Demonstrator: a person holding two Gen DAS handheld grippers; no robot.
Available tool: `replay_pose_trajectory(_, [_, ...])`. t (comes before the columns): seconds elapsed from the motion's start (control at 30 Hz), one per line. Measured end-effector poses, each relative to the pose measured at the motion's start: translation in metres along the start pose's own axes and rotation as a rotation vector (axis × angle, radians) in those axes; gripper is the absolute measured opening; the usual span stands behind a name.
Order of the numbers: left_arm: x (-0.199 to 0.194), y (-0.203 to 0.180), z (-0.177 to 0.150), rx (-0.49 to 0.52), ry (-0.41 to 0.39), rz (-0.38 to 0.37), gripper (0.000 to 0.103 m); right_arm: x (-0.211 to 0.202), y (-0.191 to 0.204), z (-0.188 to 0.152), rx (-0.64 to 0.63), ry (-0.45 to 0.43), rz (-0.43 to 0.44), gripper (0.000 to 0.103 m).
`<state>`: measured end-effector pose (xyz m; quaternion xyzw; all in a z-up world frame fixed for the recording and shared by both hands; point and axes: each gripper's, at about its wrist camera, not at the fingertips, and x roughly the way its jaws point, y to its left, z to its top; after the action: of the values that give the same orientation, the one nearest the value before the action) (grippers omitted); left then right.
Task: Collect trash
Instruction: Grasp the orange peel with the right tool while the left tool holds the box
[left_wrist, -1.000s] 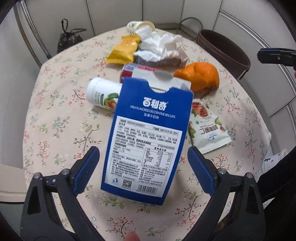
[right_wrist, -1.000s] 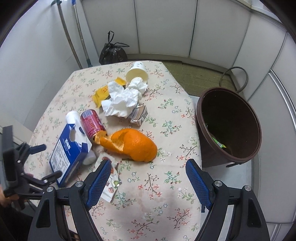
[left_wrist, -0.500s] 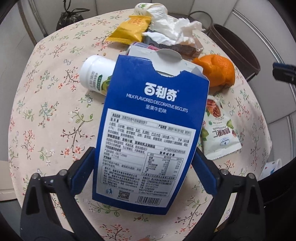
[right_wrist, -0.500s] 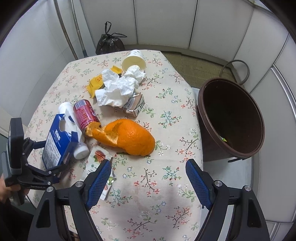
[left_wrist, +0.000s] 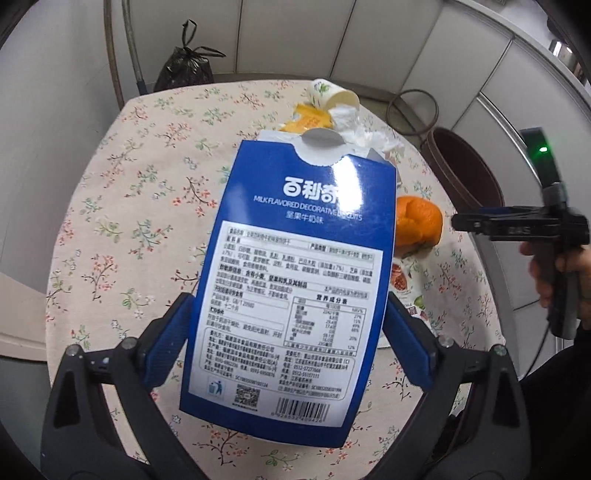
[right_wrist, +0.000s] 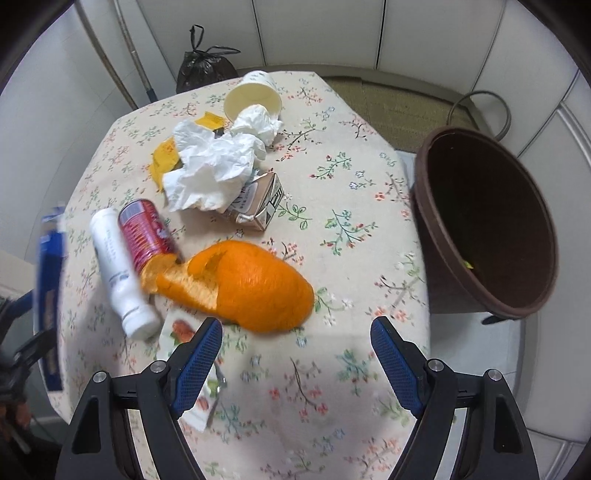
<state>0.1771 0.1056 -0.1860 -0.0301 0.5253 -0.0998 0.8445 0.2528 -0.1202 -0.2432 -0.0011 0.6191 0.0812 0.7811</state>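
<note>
- Because the left claw (left_wrist: 286, 354) pinches the blue biscuit box (left_wrist: 295, 280) only near its barcode end, the left wrist view suggests the thin card could buckle or swivel in the blue pads (left_wrist: 168, 343).
- Its long axis runs away from the camera, the torn flap end pointing toward the brown bin (left_wrist: 465, 177), lifted above the desk (left_wrist: 122, 206).
- Seen from the right wrist, the right claw (right_wrist: 295, 362) is spread and holds nothing, hovering just short of the orange peel (right_wrist: 251, 288).
- That same box (right_wrist: 50, 280) appears blurred, far from the bin (right_wrist: 487, 221), so a swing across could clip the red can (right_wrist: 147, 232) or white bottle (right_wrist: 118, 277).
</note>
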Motion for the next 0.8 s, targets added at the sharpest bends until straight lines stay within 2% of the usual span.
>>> replay_pose_trajectory(0.17, [-0.015,0.003,0.001,-0.023,-0.032,0.047,0.097,0.024,0.002,0.016,0.03,0.027,0.04,0.084])
replay_pose_trajectory(0.33, [-0.018,0.003,0.003,-0.048,-0.046,0.055,0.097,0.044,0.011,0.023,0.033,0.068,0.06,0.083])
replay_pose_trajectory(0.4, [-0.018,0.002,0.002,-0.053,-0.043,0.064,0.097,0.05,0.015,0.024,0.035,0.077,0.055,0.077])
replay_pose_trajectory(0.43, [-0.018,0.002,0.002,-0.054,-0.042,0.071,0.097,0.054,0.016,0.025,0.04,0.086,0.057,0.069])
replay_pose_trajectory(0.5, [-0.016,0.003,0.002,-0.061,-0.041,0.08,0.097,0.058,0.019,0.025,0.043,0.094,0.041,0.063])
replay_pose_trajectory(0.57, [-0.016,0.004,0.001,-0.07,-0.041,0.092,0.097,0.058,0.02,0.025,0.033,0.088,0.009,0.047])
replay_pose_trajectory(0.6, [-0.017,0.004,0.0,-0.075,-0.042,0.095,0.097,0.058,0.02,0.025,0.03,0.089,0.004,0.042])
replay_pose_trajectory(0.63, [-0.017,0.005,0.0,-0.081,-0.045,0.098,0.097,0.057,0.018,0.024,0.032,0.096,0.015,0.03])
replay_pose_trajectory(0.8, [-0.023,0.003,0.002,-0.106,-0.067,0.103,0.097,0.042,0.019,0.02,0.006,0.07,0.027,0.019])
